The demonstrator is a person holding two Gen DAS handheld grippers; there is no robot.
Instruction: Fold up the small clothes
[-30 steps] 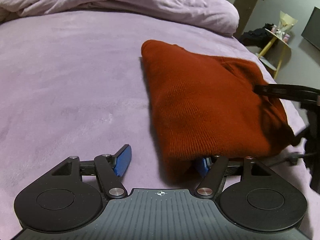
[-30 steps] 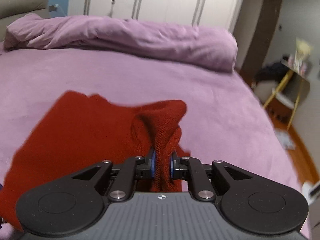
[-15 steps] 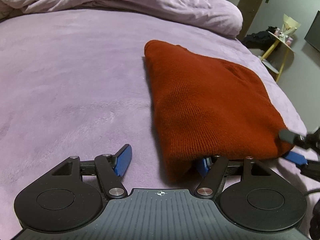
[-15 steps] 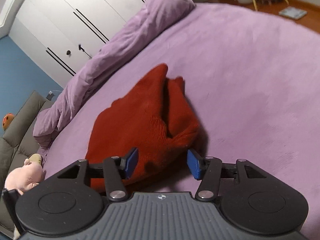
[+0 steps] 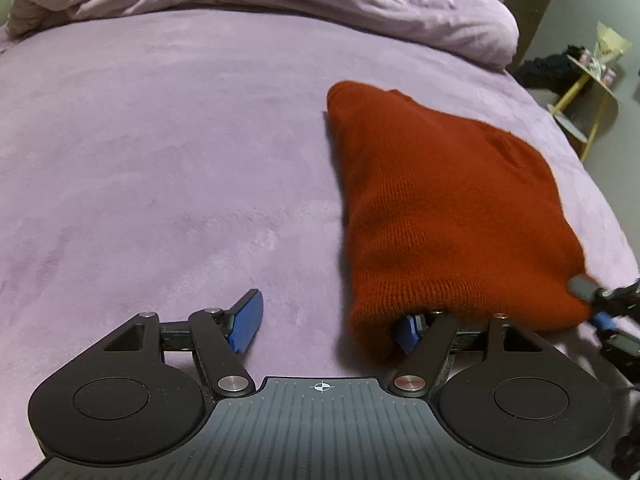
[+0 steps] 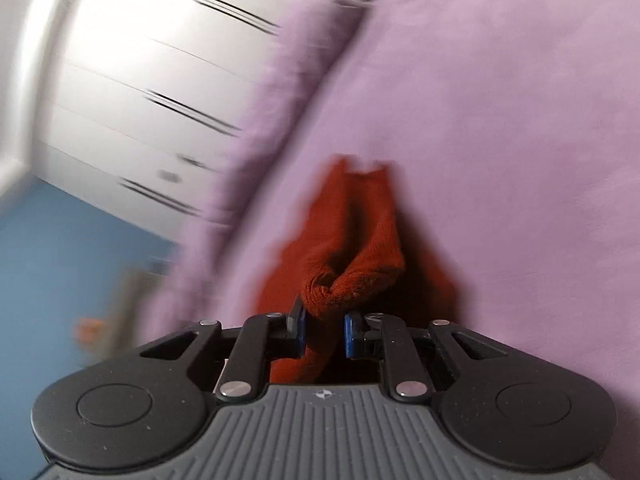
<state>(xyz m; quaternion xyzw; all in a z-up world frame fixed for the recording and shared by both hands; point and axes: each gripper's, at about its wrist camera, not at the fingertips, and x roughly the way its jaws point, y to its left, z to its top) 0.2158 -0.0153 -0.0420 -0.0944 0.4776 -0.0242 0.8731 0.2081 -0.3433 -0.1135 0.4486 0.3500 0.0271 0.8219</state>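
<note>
Left wrist view: left gripper (image 5: 328, 324) gapes wide beside the rust knit garment (image 5: 448, 208) — right gripper (image 6: 323, 330) half-closed around its bunched corner.

- The rust-red knit garment (image 5: 452, 216) lies folded on the purple bed cover (image 5: 160, 160), right of centre in the left wrist view.
- It is a ribbed knit, narrow at its far end and widening toward its near edge.
- Its near edge drapes over the right blue pad of the left gripper.
- In the blurred right wrist view, a bunched corner (image 6: 352, 276) sits between that gripper's pads.
</note>
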